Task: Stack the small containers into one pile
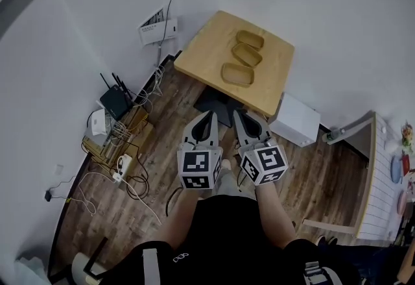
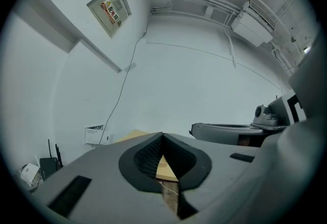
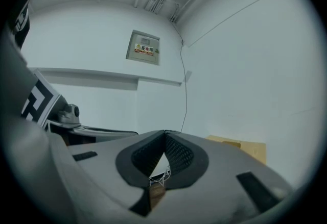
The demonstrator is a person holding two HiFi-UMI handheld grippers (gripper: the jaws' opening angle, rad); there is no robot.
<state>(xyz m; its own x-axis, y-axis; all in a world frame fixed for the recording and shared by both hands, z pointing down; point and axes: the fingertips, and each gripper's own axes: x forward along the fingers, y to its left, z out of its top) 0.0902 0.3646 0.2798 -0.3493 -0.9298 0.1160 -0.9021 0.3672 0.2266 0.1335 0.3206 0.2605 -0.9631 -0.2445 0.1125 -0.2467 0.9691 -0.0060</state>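
Three small tan containers lie in a row on the wooden table (image 1: 207, 43): a far one (image 1: 249, 39), a middle one (image 1: 246, 54) and a near one (image 1: 237, 74). Both grippers hang over the floor, short of the table's near edge. My left gripper (image 1: 212, 114) is shut with nothing in it, and my right gripper (image 1: 237, 113) beside it is shut and empty too. In the left gripper view the jaw tips (image 2: 162, 135) meet, with the table top (image 2: 166, 168) showing behind. The right gripper view shows its tips (image 3: 164, 131) closed, the table corner (image 3: 245, 147) off to the right.
A white box (image 1: 296, 120) stands on the floor by the table's right corner. A dark table base (image 1: 217, 107) sits under the near edge. A router (image 1: 115, 100), a power strip and tangled cables (image 1: 130, 167) lie at the left along the wall. Shelving (image 1: 382, 180) stands at the right.
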